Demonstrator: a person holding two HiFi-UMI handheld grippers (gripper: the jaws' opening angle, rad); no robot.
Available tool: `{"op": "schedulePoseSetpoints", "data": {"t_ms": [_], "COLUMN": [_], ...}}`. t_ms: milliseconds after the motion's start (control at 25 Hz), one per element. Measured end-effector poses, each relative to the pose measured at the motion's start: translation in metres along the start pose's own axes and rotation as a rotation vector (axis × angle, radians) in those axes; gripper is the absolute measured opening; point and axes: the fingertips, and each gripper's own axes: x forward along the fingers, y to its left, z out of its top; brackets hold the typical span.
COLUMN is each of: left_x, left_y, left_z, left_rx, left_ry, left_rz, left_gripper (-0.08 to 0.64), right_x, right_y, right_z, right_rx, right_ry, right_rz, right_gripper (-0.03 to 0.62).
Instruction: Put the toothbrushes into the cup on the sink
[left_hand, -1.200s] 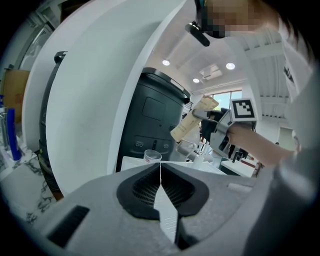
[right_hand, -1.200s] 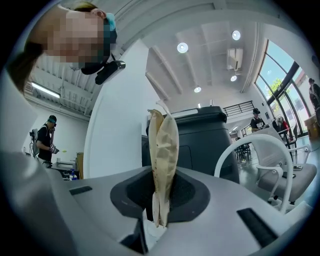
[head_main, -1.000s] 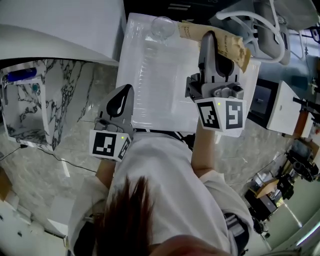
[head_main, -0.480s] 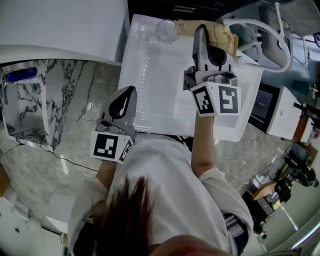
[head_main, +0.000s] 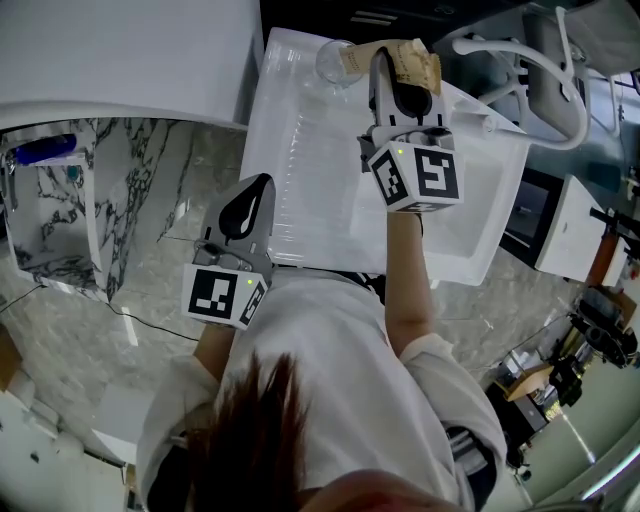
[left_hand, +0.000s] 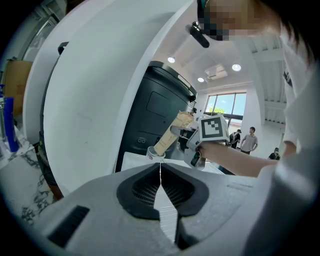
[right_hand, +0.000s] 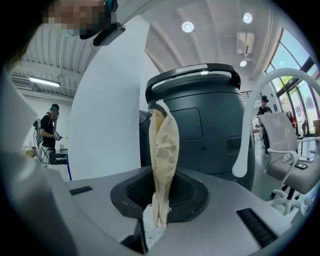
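My right gripper is shut on tan paper-wrapped toothbrushes, held over the far end of the white sink. The packet's far end reaches the rim of a clear cup standing there. In the right gripper view the packet rises upright from between the jaws of the right gripper. In the left gripper view the packet slants down into the cup. My left gripper hangs at the sink's near left edge, shut and empty, its pads meeting.
A marble counter lies left of the sink under a white curved wall. A large dark grey machine stands behind the sink. A white office chair and a white box are to the right. People stand far back.
My right gripper has carried the wrapped toothbrushes away from me and to the left, bringing the packet's end to the cup. The left gripper has stayed put.
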Motion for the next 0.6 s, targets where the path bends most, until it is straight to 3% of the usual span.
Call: {"op": "schedulePoseSetpoints", "data": {"t_ms": [600], "left_x": [-0.009], "left_y": [0.008], "left_z": [-0.003], "left_rx": [-0.007], "left_ry": [-0.001], "left_rz": [0.020], "left_gripper": [0.017], "right_x": [0.020], "right_y": [0.007], "right_z": [-0.053], "right_rx": [-0.012], "right_ry": [0.098], "right_rz": [0.011], "right_gripper": [0.052]}}
